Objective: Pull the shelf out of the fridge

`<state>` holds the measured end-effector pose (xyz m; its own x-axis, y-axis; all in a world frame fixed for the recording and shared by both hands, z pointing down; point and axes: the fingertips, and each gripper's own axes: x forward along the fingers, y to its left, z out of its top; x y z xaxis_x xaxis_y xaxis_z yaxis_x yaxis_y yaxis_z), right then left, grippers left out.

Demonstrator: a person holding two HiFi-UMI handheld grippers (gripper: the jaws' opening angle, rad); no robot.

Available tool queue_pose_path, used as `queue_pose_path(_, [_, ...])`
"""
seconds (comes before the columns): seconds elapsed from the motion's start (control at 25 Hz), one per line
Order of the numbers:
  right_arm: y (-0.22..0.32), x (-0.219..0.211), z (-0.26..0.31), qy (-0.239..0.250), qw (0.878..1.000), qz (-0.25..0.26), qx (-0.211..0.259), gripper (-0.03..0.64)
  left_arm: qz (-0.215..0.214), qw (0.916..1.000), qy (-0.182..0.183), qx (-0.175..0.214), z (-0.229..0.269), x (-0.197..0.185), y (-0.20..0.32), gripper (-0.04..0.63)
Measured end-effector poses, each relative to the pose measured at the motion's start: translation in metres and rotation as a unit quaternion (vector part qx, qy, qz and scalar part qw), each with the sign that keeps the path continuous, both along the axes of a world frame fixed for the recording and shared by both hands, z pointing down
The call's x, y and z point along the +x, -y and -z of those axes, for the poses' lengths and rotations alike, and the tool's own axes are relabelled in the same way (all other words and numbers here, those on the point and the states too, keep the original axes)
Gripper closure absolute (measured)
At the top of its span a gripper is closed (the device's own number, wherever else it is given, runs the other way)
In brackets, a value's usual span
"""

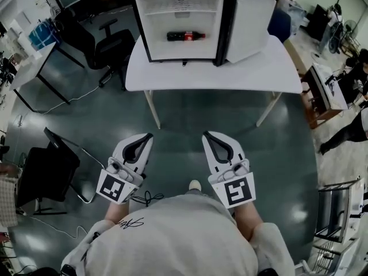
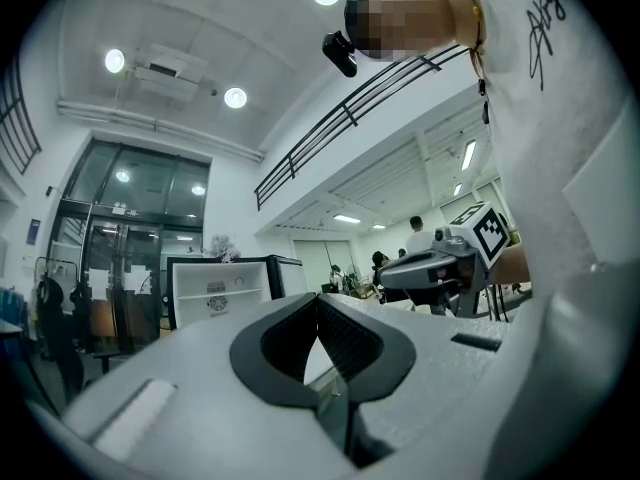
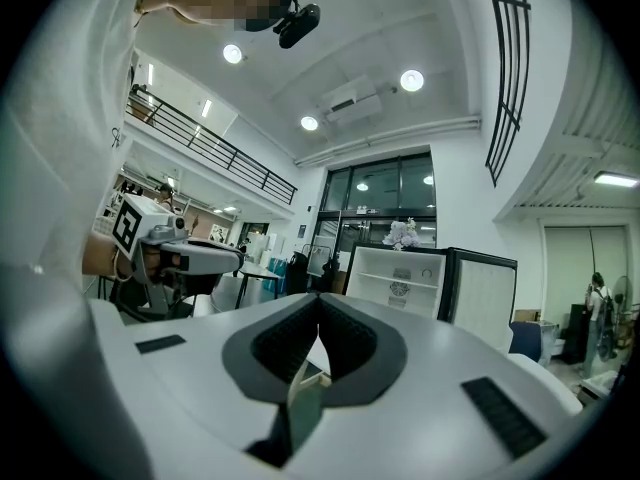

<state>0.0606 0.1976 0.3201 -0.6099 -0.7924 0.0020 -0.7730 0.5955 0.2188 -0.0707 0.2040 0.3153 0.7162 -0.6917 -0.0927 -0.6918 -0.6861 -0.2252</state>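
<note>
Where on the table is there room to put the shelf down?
The white table is bare all along its front edge. The back is crowded: the fridge, a cola bottle lying inside, and its open door on the right.

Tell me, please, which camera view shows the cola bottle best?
The head view: the cola bottle lies on its side inside the open fridge, with its dark body and red label plain to see. Both gripper views show the fridge small and distant, from the front; the bottle cannot be made out there.
</note>
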Motion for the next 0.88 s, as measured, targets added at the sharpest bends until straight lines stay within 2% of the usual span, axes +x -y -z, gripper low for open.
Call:
queue_pose_path(0.28, [0.032,0.020,-0.004,-0.002,1.000,-0.006,-0.012,0.604,0.002,0.9999,0.004,0.010,0.000,0.014,0.031,0.591])
queue_pose_path(0.48, [0.051,0.028,-0.003,-0.008,1.000,0.007,-0.002,0.604,0.011,0.9999,0.004,0.005,-0.004,0.024,0.048,0.591])
queue_pose_path(0.88, [0.071,0.023,-0.009,-0.010,1.000,0.020,-0.003,0.604,0.019,0.9997,0.009,0.009,-0.008,0.022,0.062,0.589])
